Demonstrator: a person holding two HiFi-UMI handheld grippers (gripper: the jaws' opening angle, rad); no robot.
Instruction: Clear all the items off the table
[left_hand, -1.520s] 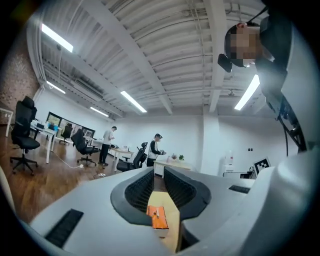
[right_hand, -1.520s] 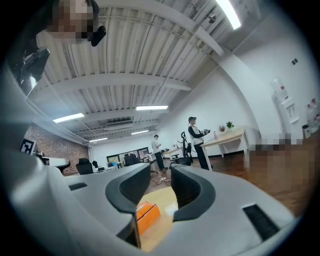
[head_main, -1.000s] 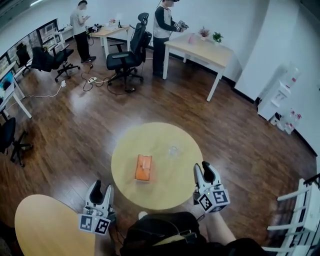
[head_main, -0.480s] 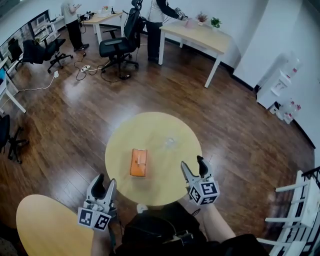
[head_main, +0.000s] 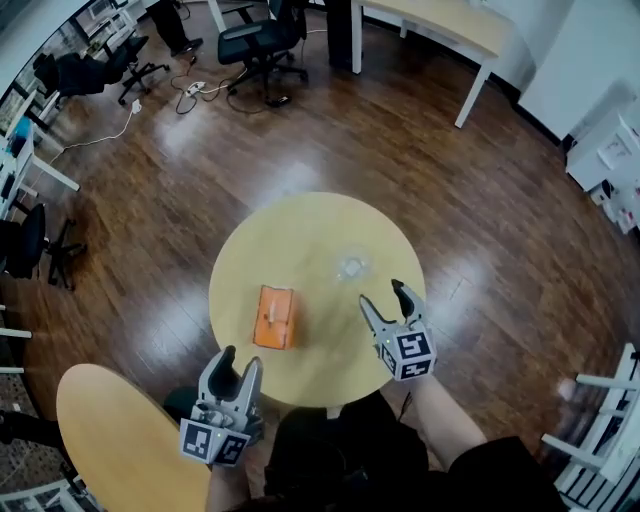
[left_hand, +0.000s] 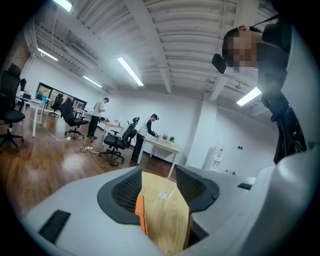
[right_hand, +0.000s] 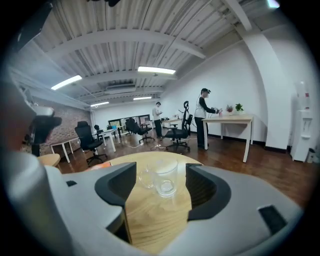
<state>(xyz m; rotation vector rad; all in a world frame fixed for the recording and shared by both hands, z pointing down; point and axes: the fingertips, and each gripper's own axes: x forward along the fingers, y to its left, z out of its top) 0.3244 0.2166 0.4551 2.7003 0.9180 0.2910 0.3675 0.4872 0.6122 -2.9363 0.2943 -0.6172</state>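
A round wooden table (head_main: 300, 225) carries an orange box (head_main: 274, 317) on its left half and a clear glass mug (head_main: 350, 268) right of centre. Over the table's near right part, my right gripper (head_main: 382, 294) points at the mug. Its jaws are opening, with nothing between them. In the right gripper view the mug (right_hand: 162, 177) stands upright just ahead of the jaw tips, apart from them. My left gripper (head_main: 241, 358) hangs off the table's near left edge, jaws partly apart and empty. Ahead of it lie the box (left_hand: 140, 215) and the mug (left_hand: 164, 194).
A second wooden table (head_main: 110, 440) sits at the lower left, beside my left gripper. Dark wood floor surrounds the round table. Office chairs (head_main: 255, 40) and a long desk (head_main: 440, 20) stand at the far side. A white rail (head_main: 600, 420) is at the right.
My right gripper has moved forward over the table toward the glass mug and its jaws have spread wider. The head view has tipped further down. The left gripper has hardly moved.
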